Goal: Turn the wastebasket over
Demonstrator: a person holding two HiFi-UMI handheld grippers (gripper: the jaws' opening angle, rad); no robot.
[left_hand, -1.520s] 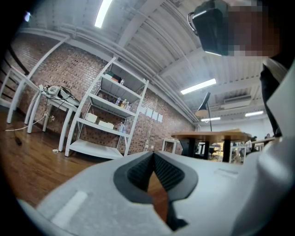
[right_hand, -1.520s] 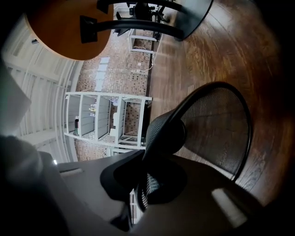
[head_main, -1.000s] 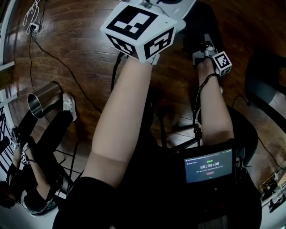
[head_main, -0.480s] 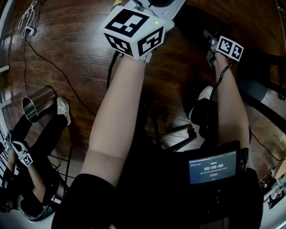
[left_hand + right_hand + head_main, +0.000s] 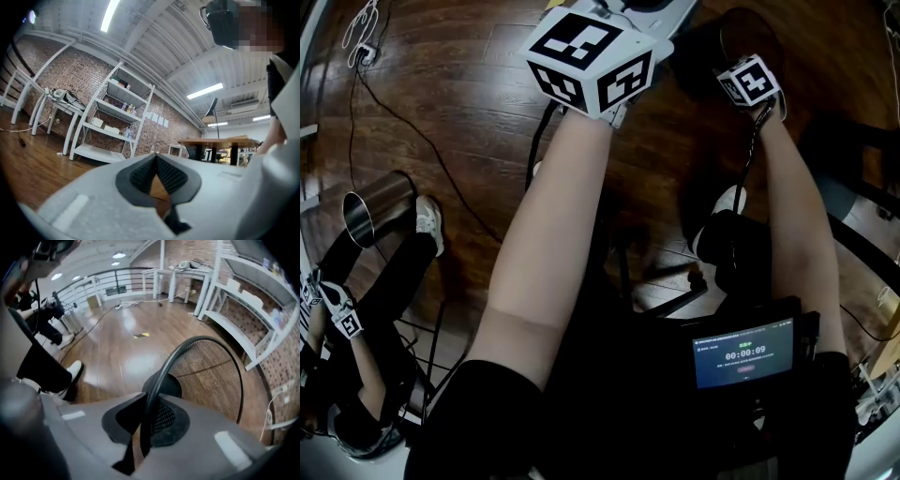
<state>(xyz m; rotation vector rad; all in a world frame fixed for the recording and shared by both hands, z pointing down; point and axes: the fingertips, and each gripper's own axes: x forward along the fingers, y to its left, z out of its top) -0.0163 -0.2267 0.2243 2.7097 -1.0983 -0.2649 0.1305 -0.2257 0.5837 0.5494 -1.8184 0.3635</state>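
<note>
There's the roll: the right gripper (image 5: 147, 413), clamped on the rim of the mesh wastebasket (image 5: 211, 376) at far right, has twisted over and risen, so the flip looks under way; left gripper (image 5: 157, 161) idles closed, empty.

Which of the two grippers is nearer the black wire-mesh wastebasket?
Right. The right gripper is clamped on the rim of the black wire-mesh wastebasket; the left gripper is off it, aimed at a white shelf unit, holding nothing.

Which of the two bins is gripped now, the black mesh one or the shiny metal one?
The black mesh wastebasket: the right gripper is shut on its rim. The shiny metal bin is far off, untouched.
</note>
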